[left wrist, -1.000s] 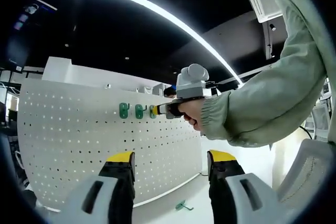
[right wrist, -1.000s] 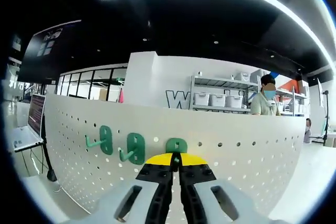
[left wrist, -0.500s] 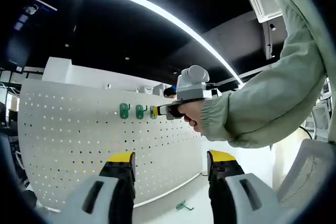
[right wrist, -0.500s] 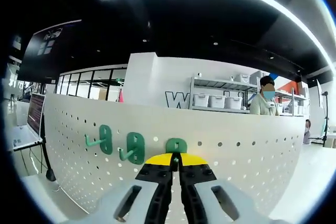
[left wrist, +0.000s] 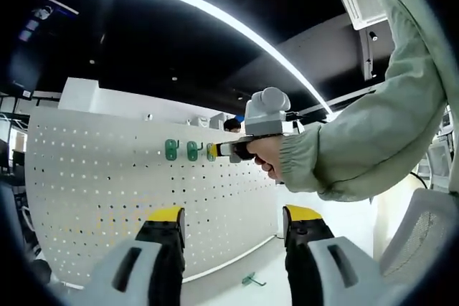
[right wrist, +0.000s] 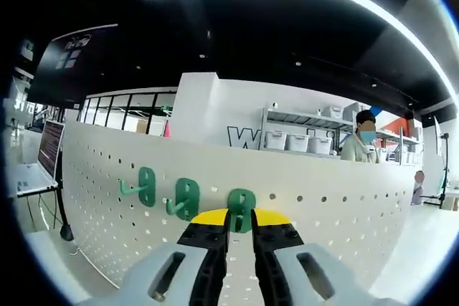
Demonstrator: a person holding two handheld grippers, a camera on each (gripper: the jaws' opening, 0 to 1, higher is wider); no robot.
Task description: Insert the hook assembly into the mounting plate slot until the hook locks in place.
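Seating the third green hook (right wrist: 242, 210) in the white pegboard (right wrist: 337, 213) is your step now. It sits low in the frame's centre, right of two mounted hooks (right wrist: 166, 193), between your right tongs (right wrist: 239, 218), which look slightly parted around it. Judge whether it has locked before releasing. Left tongs (left wrist: 233, 214) stand open, empty. Wall lettering begins "W"; the rest is hidden.

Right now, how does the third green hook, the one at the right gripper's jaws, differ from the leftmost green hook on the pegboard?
The third hook sits between the right gripper's slightly parted jaws; the leftmost hook stands free. The leftmost hook's prong sticks out in plain sight; the third hook's lower part is hidden behind the jaws. Both are green and sit in one row on the white pegboard.
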